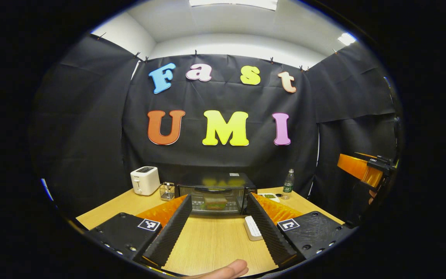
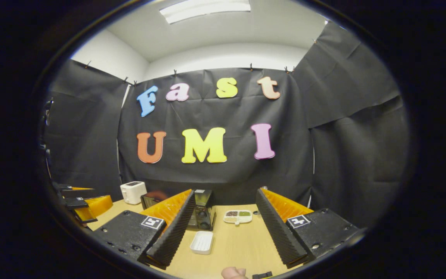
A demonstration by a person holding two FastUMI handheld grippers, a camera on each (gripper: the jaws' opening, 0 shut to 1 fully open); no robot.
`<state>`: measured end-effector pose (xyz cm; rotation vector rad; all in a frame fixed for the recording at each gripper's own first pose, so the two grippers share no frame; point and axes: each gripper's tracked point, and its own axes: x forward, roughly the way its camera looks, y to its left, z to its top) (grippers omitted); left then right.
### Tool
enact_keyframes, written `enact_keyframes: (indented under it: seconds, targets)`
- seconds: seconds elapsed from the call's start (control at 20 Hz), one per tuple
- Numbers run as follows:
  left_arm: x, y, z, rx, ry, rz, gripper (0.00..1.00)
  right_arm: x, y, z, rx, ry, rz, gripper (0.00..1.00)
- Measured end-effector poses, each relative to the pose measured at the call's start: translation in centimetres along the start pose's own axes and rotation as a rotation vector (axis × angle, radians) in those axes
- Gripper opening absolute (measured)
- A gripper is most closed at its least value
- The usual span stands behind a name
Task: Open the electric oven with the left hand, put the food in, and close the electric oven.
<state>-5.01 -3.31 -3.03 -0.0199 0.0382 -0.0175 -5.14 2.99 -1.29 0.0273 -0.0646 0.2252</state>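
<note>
Across the surface [image 1: 215, 240], the oven [image 1: 215, 195] sits shut; both tools, left [image 1: 217, 232] and right [image 2: 227, 236], gape empty, so a misaimed left reach could shove it backward.

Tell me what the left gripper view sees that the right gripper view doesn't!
Left gripper view: the oven's glass door, shut, with food behind it, a wire basket and a water bottle. Right gripper view: the oven's knobs on its side panel. Both: the white toaster, the oven, the white tray and the wooden table.
</note>
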Motion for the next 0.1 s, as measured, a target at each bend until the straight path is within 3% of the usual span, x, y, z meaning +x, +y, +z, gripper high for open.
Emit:
enact_keyframes:
  seconds: [0.1]
  targets:
    - [-0.12, -0.23, -0.05, 0.004, 0.001, -0.005, 0.94, -0.01, -0.1, -0.02, 0.002, -0.001, 0.001, 0.96]
